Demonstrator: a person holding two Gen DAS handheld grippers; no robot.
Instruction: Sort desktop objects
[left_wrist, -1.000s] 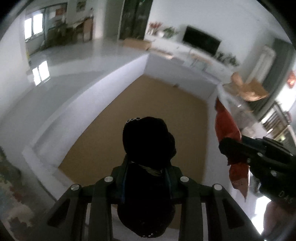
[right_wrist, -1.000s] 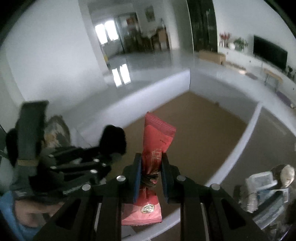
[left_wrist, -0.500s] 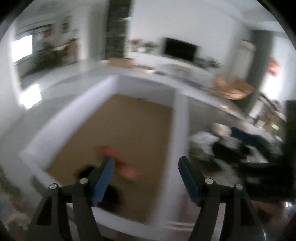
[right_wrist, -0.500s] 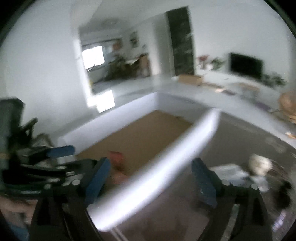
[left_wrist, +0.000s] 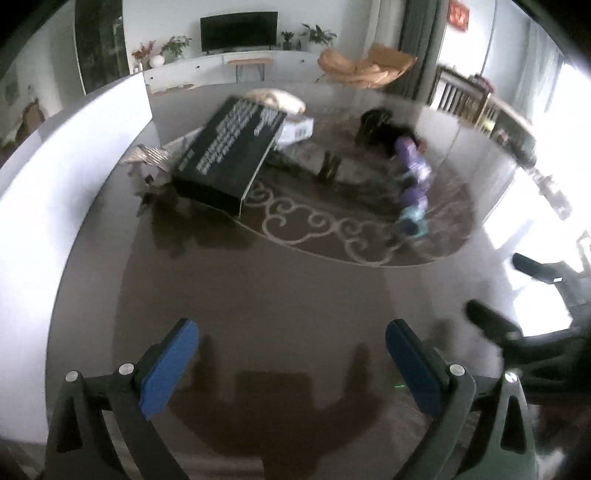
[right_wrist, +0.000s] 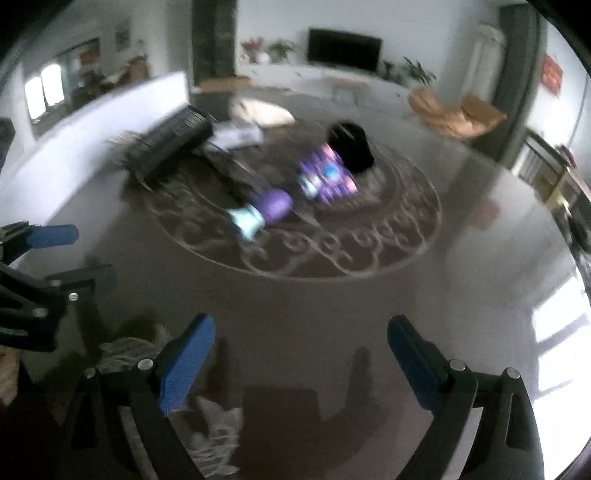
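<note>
My left gripper (left_wrist: 291, 354) is open and empty above the dark glossy table (left_wrist: 280, 295). My right gripper (right_wrist: 301, 350) is open and empty too, over the same table. Ahead on a patterned oval mat (left_wrist: 332, 236) lie a black box with white print (left_wrist: 231, 155), a purple and teal packet (left_wrist: 412, 192) and a black object (left_wrist: 380, 129). In the right wrist view the box (right_wrist: 168, 142), a purple tube with a teal end (right_wrist: 260, 212), a purple packet (right_wrist: 327, 173) and the black object (right_wrist: 351, 147) show, blurred. The left gripper appears at that view's left edge (right_wrist: 40, 254).
The white wall of a bin (left_wrist: 74, 162) runs along the left side of the table. A white box (left_wrist: 295, 129) and a pale cloth (left_wrist: 277, 99) lie behind the black box. A patterned cloth (right_wrist: 218, 424) lies under my right gripper.
Both grippers have opened and let go: the black object and the red packet dropped into the bin. Both have swung right, away from the bin, to face the mat.
</note>
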